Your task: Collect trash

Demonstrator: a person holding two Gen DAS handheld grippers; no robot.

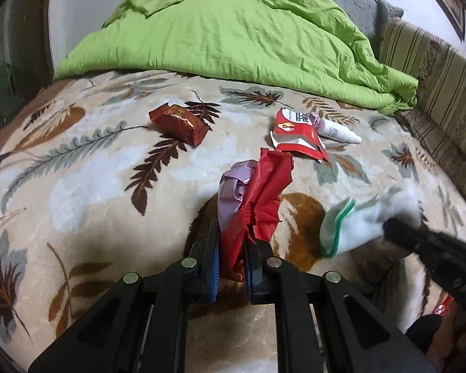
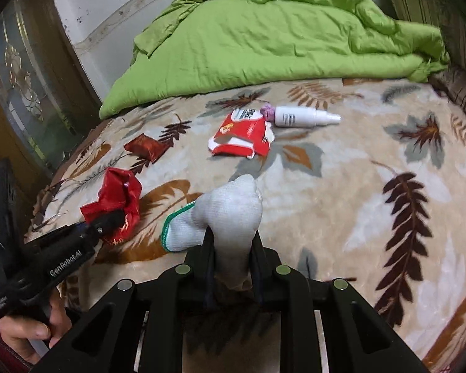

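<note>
My left gripper is shut on a crumpled red plastic bag with a lilac scrap bunched beside it; the bag and left gripper also show at the lower left of the right wrist view. A white sock with a green cuff is clamped in my right gripper, which is shut on it; the left wrist view shows the sock hanging at the right. On the leaf-print blanket lie a brown snack wrapper, a torn red-and-white packet and a white tube.
A heaped green duvet fills the far side of the bed. A striped cushion runs along the right edge. A wooden glass-panelled door stands at the left. A hand grips the left gripper's handle.
</note>
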